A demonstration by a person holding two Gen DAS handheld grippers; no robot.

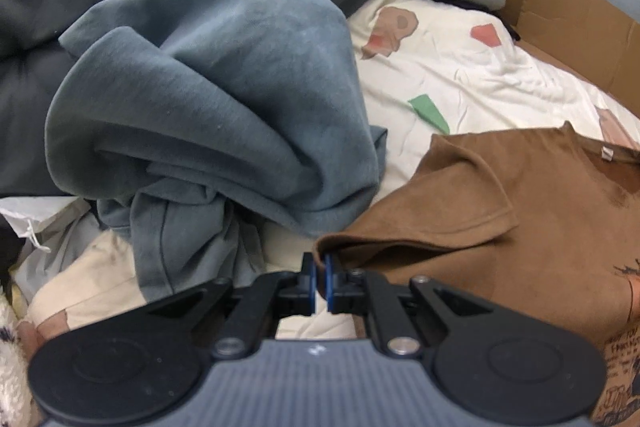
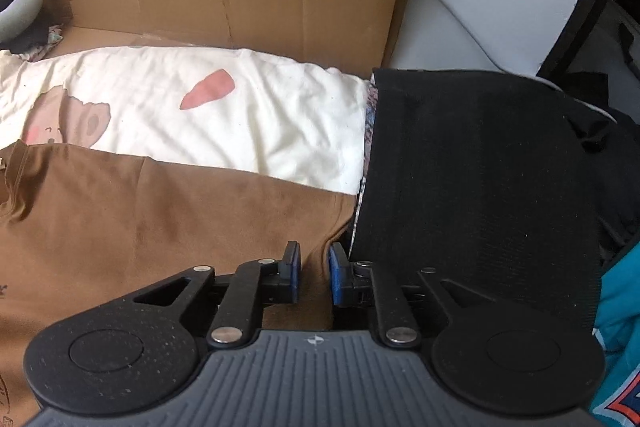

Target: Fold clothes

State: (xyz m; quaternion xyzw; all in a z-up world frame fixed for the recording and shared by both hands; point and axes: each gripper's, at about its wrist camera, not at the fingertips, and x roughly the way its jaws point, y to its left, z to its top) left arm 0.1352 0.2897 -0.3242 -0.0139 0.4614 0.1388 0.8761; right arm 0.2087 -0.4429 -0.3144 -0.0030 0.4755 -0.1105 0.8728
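The brown T-shirt lies spread on the cream printed bedsheet, its sleeve folded inward. The left tool is pinched tight on a corner of the shirt's edge. The right tool stands with its pads apart over the shirt's other side; the cloth seems to lie between them unpressed, though the view there is poor.

With only one corner held, a pull from the left could drag the shirt askew and undo the sleeve fold. The crumpled grey-blue garment sits just beside that corner and may snag it. The black fabric touches the shirt's right edge and could be caught up.
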